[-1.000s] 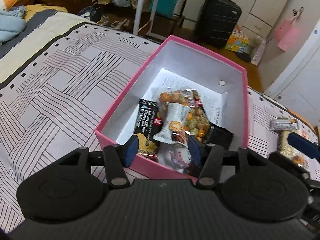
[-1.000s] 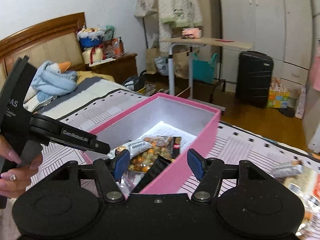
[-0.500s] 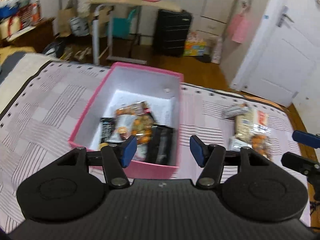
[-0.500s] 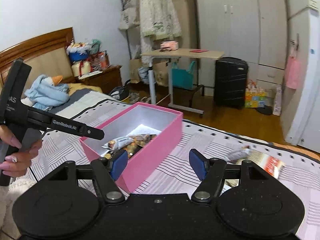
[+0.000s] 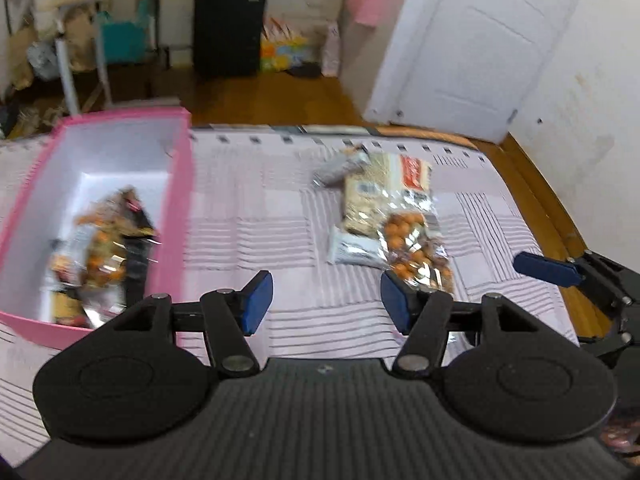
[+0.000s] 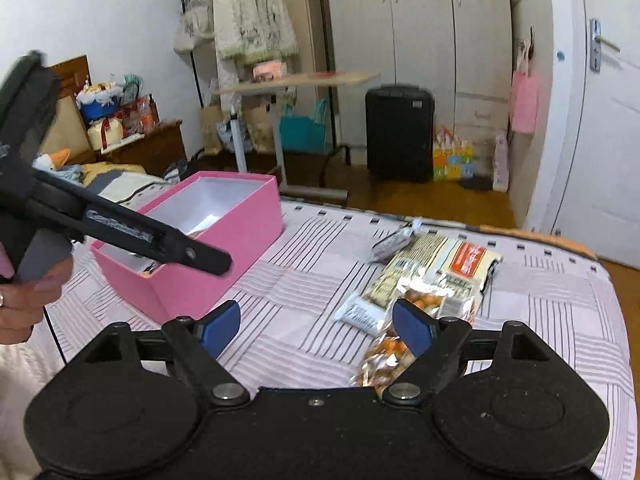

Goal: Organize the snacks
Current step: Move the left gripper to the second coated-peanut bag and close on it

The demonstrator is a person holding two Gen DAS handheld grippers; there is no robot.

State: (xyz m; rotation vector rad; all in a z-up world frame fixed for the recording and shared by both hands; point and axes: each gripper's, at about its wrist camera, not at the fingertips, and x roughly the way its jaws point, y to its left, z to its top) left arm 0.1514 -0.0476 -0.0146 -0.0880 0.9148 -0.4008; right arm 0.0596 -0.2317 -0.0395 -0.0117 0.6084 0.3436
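A pink box (image 5: 182, 184) with several snack packets (image 5: 104, 248) inside sits on the bed at the left; it also shows in the right wrist view (image 6: 224, 240). A pile of loose snacks lies to its right: a clear bag of orange nuts (image 5: 416, 248), a beige cracker pack (image 5: 384, 188) and a small grey packet (image 5: 340, 168). My left gripper (image 5: 326, 300) is open and empty above the bedspread, between box and pile. My right gripper (image 6: 316, 326) is open and empty just before the nut bag (image 6: 390, 356).
The striped bedspread (image 6: 304, 280) ends at a wooden bed edge (image 5: 536, 200) on the right. A black suitcase (image 6: 398, 132), a side table (image 6: 296, 80) and a white door (image 5: 472, 48) stand beyond the bed.
Both grippers have pulled back from the pink box and swung right toward the loose snack pile. Both stay open and empty.
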